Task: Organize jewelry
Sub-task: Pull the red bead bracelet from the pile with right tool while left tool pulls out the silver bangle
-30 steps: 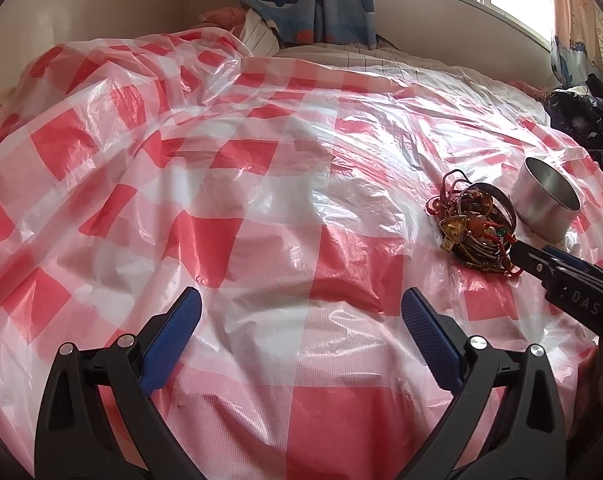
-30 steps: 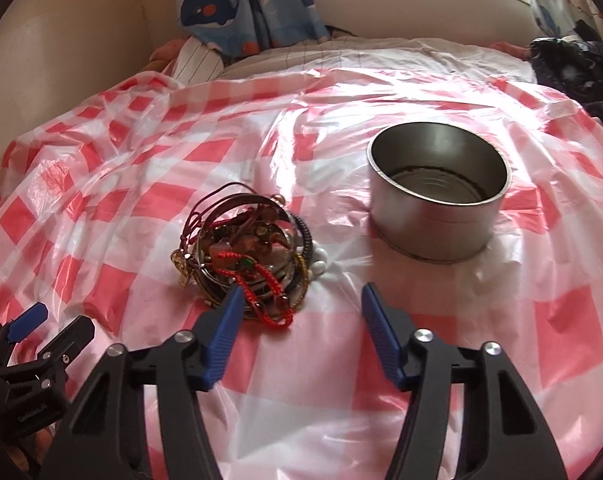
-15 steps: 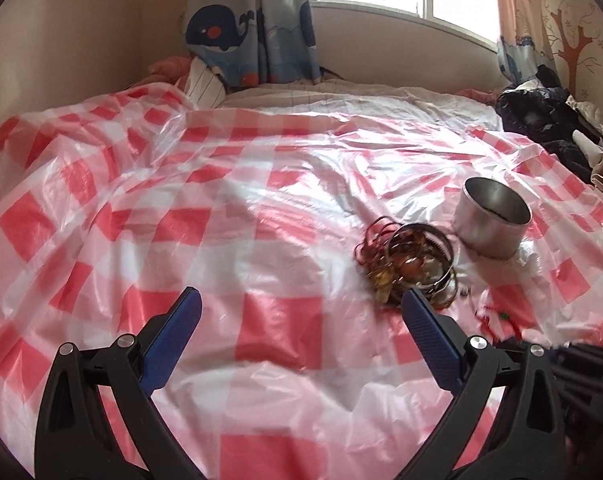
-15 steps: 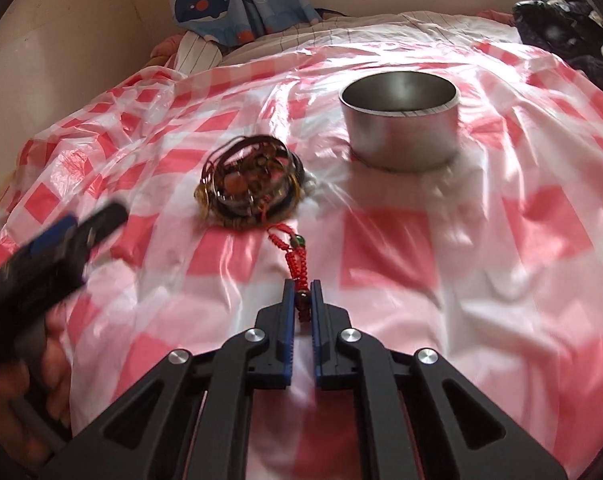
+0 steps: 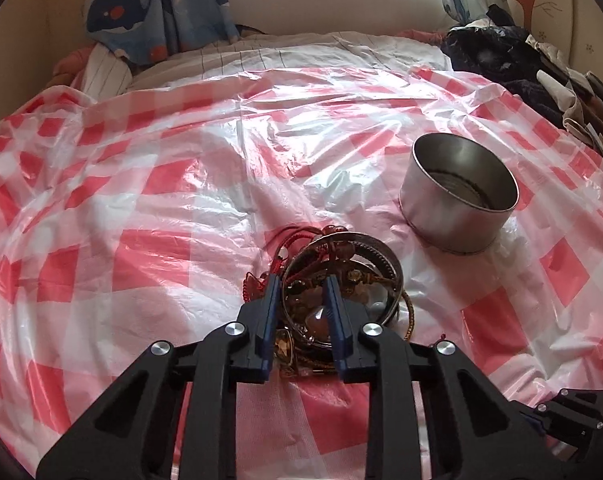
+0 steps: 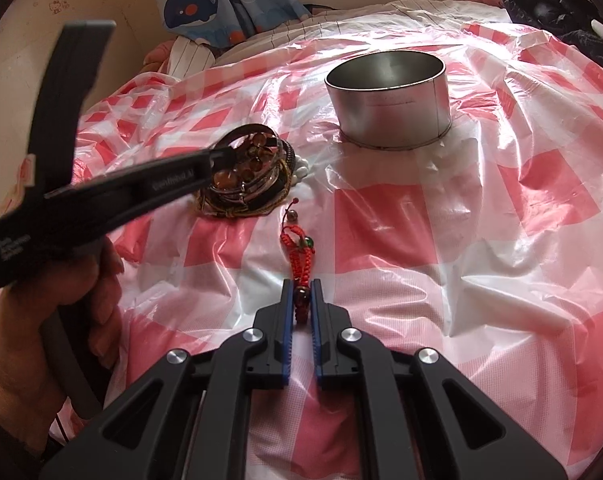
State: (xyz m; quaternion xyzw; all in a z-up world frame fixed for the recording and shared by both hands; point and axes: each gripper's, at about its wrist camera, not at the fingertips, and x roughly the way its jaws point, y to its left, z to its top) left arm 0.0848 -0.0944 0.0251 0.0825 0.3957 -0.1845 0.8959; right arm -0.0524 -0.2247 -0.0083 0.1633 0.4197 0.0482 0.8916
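Note:
A tangled pile of bracelets and bangles (image 5: 341, 280) lies on the red-and-white checked plastic sheet (image 5: 141, 220); it also shows in the right wrist view (image 6: 249, 176). My left gripper (image 5: 301, 284) is closed down on part of the pile, its fingers (image 5: 271, 304) pressing into the bangles. My right gripper (image 6: 301, 286) is shut on a red braided cord bracelet (image 6: 299, 256) with beads, pulled clear of the pile and stretched over the sheet. An open round metal tin (image 5: 459, 196) stands to the right of the pile, also in the right wrist view (image 6: 389, 96).
Whale-print curtains (image 5: 157, 4) and a striped pillow (image 5: 105, 68) lie at the far side. Dark clothes (image 5: 497, 52) are heaped at the far right. The sheet is wrinkled. The left tool body and hand (image 6: 61, 208) fill the left of the right wrist view.
My right gripper shut on the red cord bracelet and drew it back out of the pile. My left gripper moved in over the pile and closed on it.

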